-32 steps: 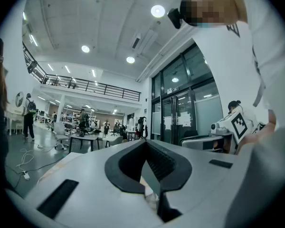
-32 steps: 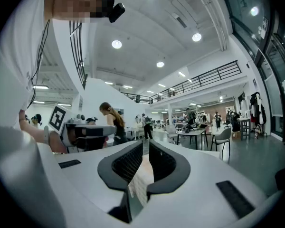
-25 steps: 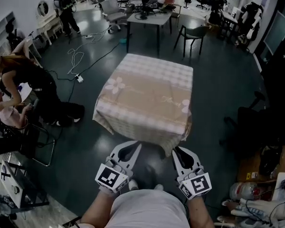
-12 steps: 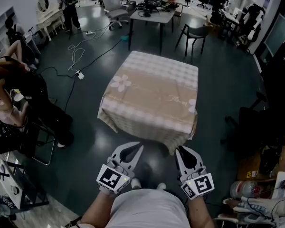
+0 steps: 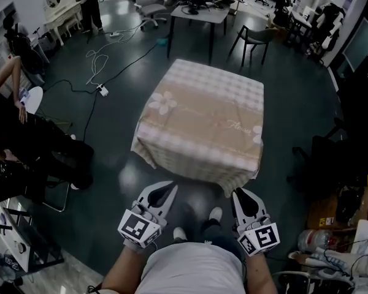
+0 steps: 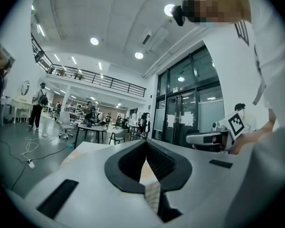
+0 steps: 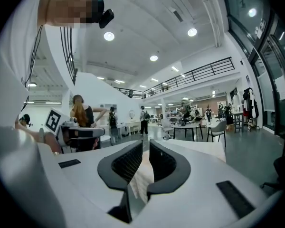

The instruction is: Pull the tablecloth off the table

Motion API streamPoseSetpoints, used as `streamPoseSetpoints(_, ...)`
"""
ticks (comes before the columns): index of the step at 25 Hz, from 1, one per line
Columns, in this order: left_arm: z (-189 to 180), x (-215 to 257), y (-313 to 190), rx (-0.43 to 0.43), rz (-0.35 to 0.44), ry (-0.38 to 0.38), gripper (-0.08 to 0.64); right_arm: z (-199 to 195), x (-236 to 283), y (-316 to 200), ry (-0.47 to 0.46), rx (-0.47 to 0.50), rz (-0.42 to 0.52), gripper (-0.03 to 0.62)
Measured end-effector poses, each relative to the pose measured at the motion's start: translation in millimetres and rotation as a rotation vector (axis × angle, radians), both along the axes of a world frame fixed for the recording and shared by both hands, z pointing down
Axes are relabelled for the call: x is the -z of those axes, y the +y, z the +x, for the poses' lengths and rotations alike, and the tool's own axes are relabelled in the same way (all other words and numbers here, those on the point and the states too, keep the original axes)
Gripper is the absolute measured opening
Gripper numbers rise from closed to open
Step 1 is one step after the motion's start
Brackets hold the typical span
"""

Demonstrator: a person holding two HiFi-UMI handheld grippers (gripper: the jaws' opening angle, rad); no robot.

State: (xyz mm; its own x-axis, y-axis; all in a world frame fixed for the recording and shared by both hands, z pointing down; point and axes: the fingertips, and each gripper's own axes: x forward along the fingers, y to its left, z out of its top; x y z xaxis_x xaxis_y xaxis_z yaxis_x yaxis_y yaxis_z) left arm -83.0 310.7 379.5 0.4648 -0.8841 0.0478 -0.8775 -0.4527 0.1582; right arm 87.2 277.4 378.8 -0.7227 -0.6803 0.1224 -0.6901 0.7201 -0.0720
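Observation:
A beige tablecloth [image 5: 202, 121] with checked borders and flower prints covers a square table in the middle of the head view. Its near hem hangs down just in front of both grippers. My left gripper [image 5: 170, 187] is at the hem's left part, jaws shut. In the left gripper view [image 6: 146, 156] a checked strip of cloth [image 6: 152, 196] shows between the pads. My right gripper [image 5: 238, 193] is at the hanging near right corner. In the right gripper view [image 7: 146, 148] a fold of cloth [image 7: 141, 179] is pinched between the nearly closed jaws.
People sit at the left [image 5: 30, 146]. Cables [image 5: 101, 72] trail over the dark floor. A grey desk [image 5: 199, 14] and a chair [image 5: 257, 38] stand behind the table. Bags and clutter [image 5: 337, 250] lie at the lower right. My feet [image 5: 196, 225] show between the grippers.
Both grippers have drawn back toward my body and a little lower. The table has shifted right and up in the head view. My feet have come into sight.

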Motion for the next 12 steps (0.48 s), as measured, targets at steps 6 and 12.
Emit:
streamPoseSetpoints(6, -6.1, -12.4, -33.9, 0.021, -0.023, -0.004, 0.014, -12.8, -14.4, -37.1, 0.001, 0.038, -0.025, 0.055)
streamPoseSetpoints(12, -8.0, -18.3, -96.1, 0.070, -0.038, -0.023, 0.014, -14.8, -27.9, -111.7, -0.025, 0.078, -0.065, 0.055)
